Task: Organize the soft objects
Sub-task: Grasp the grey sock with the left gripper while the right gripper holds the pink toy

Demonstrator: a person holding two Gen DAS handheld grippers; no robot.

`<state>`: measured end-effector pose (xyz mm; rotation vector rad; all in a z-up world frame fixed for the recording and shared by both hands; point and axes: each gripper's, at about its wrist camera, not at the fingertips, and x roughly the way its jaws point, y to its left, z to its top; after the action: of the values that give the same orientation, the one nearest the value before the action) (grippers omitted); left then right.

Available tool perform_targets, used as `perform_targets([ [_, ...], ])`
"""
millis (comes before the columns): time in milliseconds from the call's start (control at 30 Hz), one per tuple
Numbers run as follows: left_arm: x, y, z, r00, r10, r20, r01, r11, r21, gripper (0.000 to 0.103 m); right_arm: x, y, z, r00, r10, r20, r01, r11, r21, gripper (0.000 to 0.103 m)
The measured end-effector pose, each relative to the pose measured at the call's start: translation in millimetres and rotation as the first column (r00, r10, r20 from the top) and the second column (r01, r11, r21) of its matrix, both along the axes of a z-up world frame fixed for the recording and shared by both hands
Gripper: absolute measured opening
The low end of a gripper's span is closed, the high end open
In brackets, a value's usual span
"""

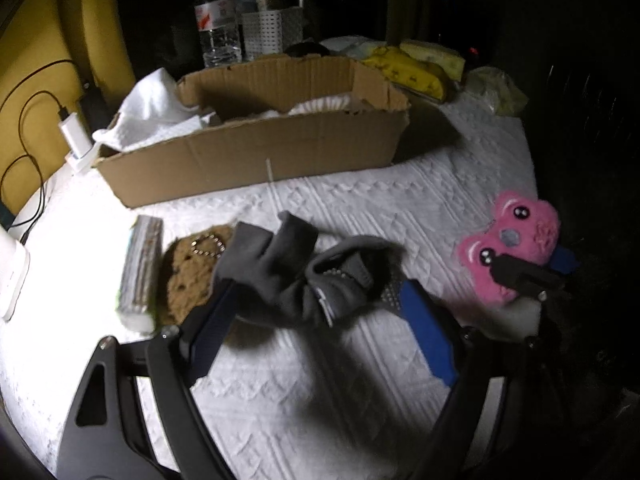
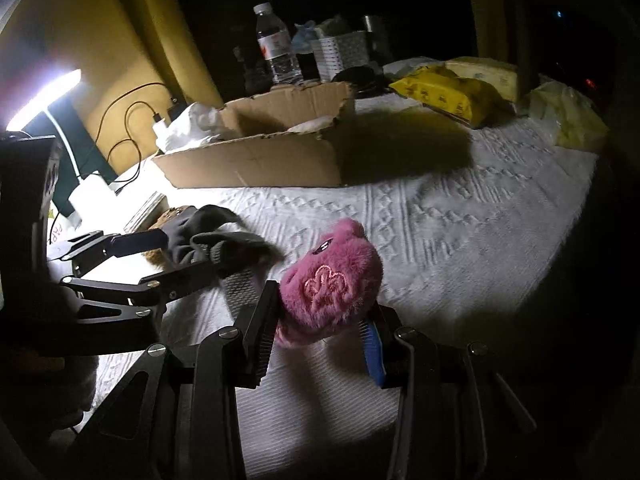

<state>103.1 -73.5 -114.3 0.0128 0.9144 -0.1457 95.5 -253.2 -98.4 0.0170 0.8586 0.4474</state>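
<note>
A: What's the room like, nearest first?

B: The white quilt lies bare under both grippers, and a wide bare strip runs to the right of the box toward the dark far edge. On the left the quilt ends at a yellow wall, with a charger and cables at that edge.

A: And the grippers?

B: The left gripper stands wide, and the grey sock is bunched between its fingers, draped over both tips and lifted off the quilt (the pads look pressed into the cloth). The right gripper is narrower, clamped on the pink plush, which bulges out above the pads.

A: What's close by?

B: Just left of the sock lie a brown knit piece with a bead chain on it and a wrapped pack. Beyond them the open cardboard box stands across the way, with white cloth spilling over its left end.

A: Farther back?

B: A water bottle and a white basket behind the box, and yellow packs at the far right.
</note>
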Motion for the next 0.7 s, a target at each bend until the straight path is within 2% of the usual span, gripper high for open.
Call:
perform_targets([
  [233,16.9,-5.8,-12.9,1.0,-0.014,-0.02,0.015,0.999,0.035,0.083,14.4,-7.2,-3.8,1.0,-0.01,-0.017,0.01,1.0,0.01,0.04],
  [367,21.8,-5.8,-18.6,1.0,-0.012,-0.022,0.014,0.998,0.054,0.072,18.4,-6.2,-3.8,1.0,-0.009,-0.018,0.009,1.0,0.009,0.04],
  [467,21.2,-1.3,-17.5,1.0,-0.003,-0.011,0.004,0.998,0.061,0.057,19.9,-5.4,-5.2,1.0,-0.012,-0.023,0.013,1.0,0.01,0.04],
  [600,19.6,6.8,-13.8,1.0,-0.005,-0.004,0.005,0.999,0.043,0.043,18.7,-0.8,-4.1,1.0,-0.012,-0.022,0.012,1.0,0.007,0.04],
  [700,16.9,9.9,-9.0,1.0,-0.009,0.003,0.009,1.0,0.011,0.04,17.3,3.6,-0.7,1.0,-0.006,-0.015,0.007,1.0,0.004,0.04],
])
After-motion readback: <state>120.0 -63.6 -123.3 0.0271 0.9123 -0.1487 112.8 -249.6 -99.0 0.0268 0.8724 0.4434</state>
